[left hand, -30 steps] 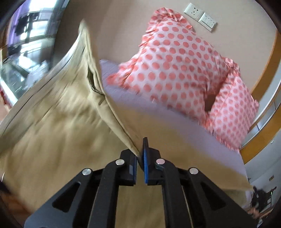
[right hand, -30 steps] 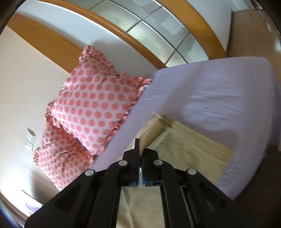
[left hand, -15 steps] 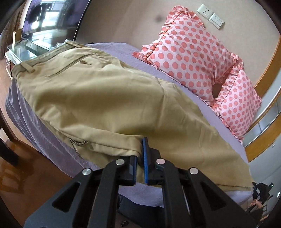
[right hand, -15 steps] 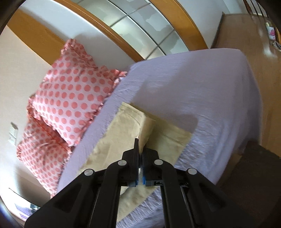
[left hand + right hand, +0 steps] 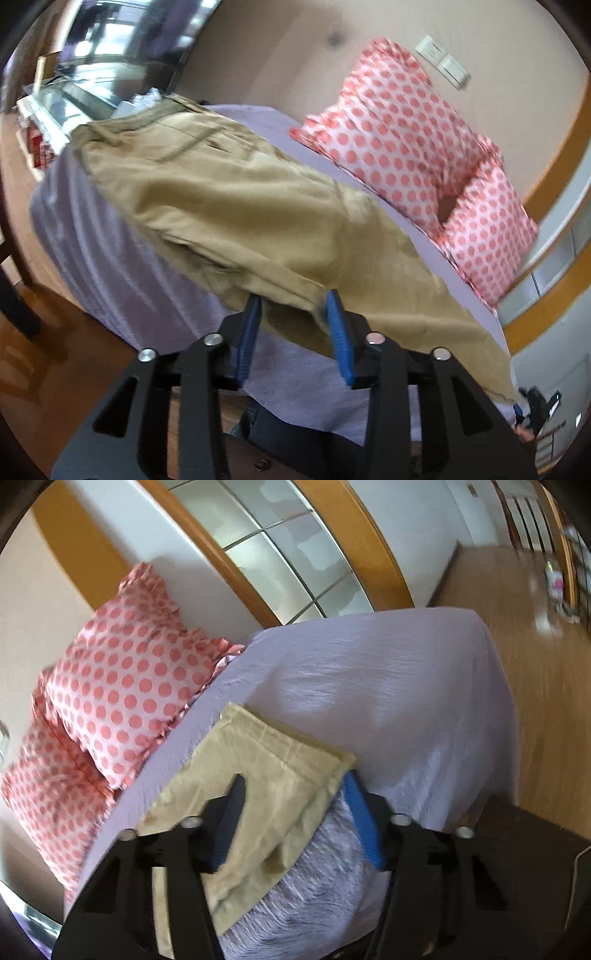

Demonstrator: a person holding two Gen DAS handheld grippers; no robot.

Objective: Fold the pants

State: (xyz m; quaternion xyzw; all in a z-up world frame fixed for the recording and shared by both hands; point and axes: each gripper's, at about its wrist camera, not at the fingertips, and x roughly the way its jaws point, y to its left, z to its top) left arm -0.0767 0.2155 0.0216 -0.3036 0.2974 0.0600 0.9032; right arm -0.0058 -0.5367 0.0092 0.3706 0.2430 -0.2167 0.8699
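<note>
pants flat on bed, both claws spread

khaki pants (image 5: pixel 258 206) lie along the lilac bed (image 5: pixel 110 251), near edge over the bed's side. your left gripper (image 5: pixel 293 306) is spread wide, fabric edge between the pads, not pinched. rt gripper (image 5: pixel 295 790) also spread, leg hem (image 5: pixel 288 749) between its fingers. polka-dot pillows (image 5: pixel 406 122) at 1 o'clock in the left view, 9 o'clock in the rt view.

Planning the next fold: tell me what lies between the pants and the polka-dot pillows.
Left wrist view: only a bare strip of lavender bedsheet separates pants from pillows.
</note>
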